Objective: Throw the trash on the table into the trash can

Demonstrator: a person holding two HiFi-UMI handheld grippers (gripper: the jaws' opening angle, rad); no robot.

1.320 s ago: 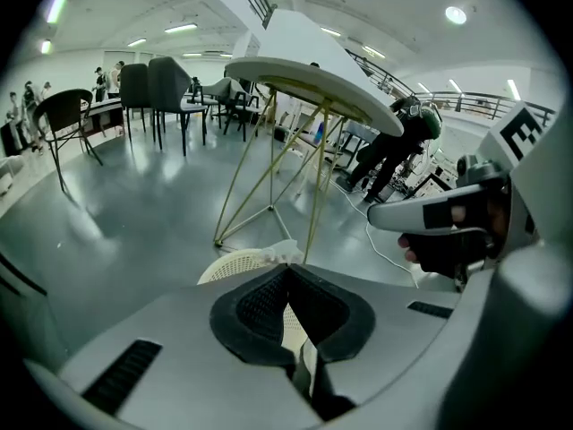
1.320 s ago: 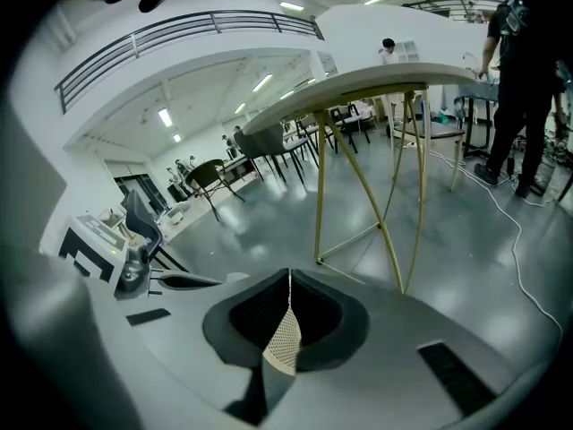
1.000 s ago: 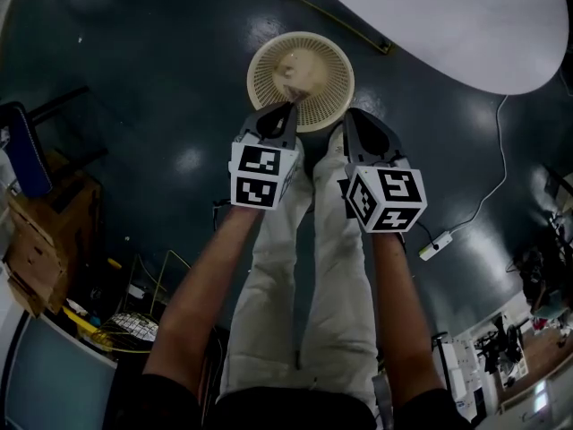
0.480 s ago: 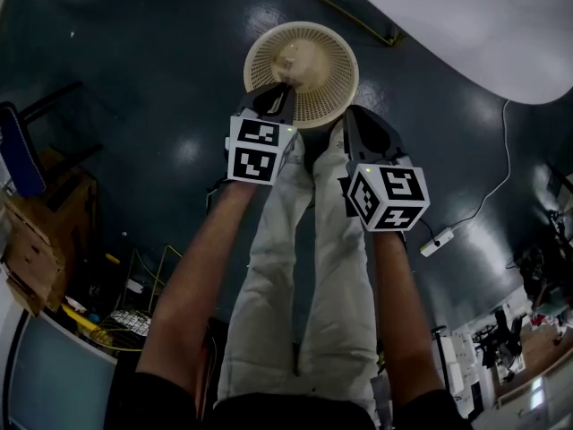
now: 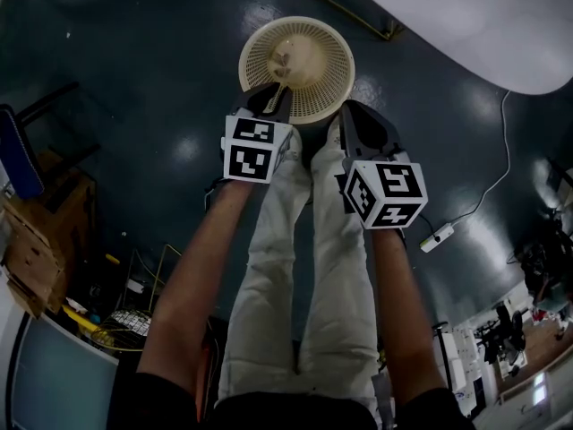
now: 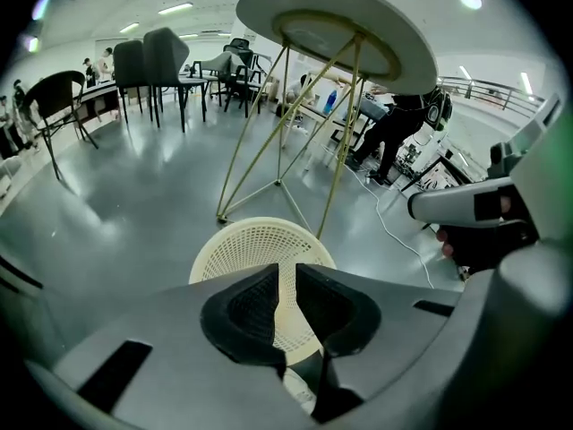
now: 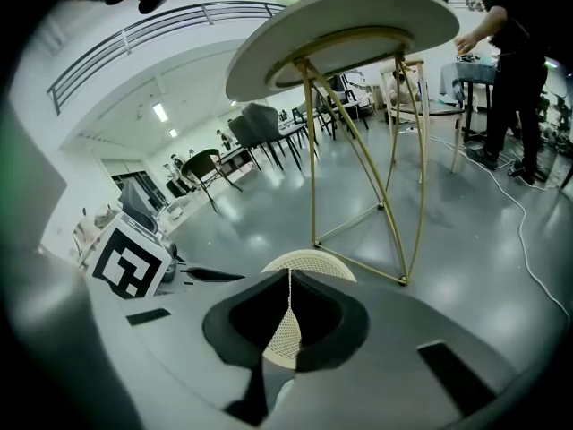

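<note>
The trash can [image 5: 324, 92], a cream mesh basket, stands on the dark floor below me. Pale scraps of trash [image 5: 291, 59] lie inside it. My left gripper [image 5: 276, 95] hangs over its near rim. In the left gripper view the jaws [image 6: 286, 280] are opening, with a narrow gap and nothing between them; the basket [image 6: 240, 245] shows through the gap. My right gripper [image 5: 354, 116] is just right of the basket, over my legs. Its fingertips [image 7: 289, 280] meet and hold nothing, and the basket's rim [image 7: 309, 259] shows behind them.
The round white table [image 5: 466, 16] stands past the basket on thin gold legs [image 6: 279, 128]. A white power strip [image 5: 434, 243] and its cable lie on the floor at the right. A wooden crate [image 5: 40, 240] and a wire rack [image 5: 134, 316] are at the left. A person [image 6: 394, 128] stands beyond the table.
My left gripper has moved a little further over the basket and its jaws have parted. The pale piece seen at its tips now lies in the basket. The right gripper has barely moved.
</note>
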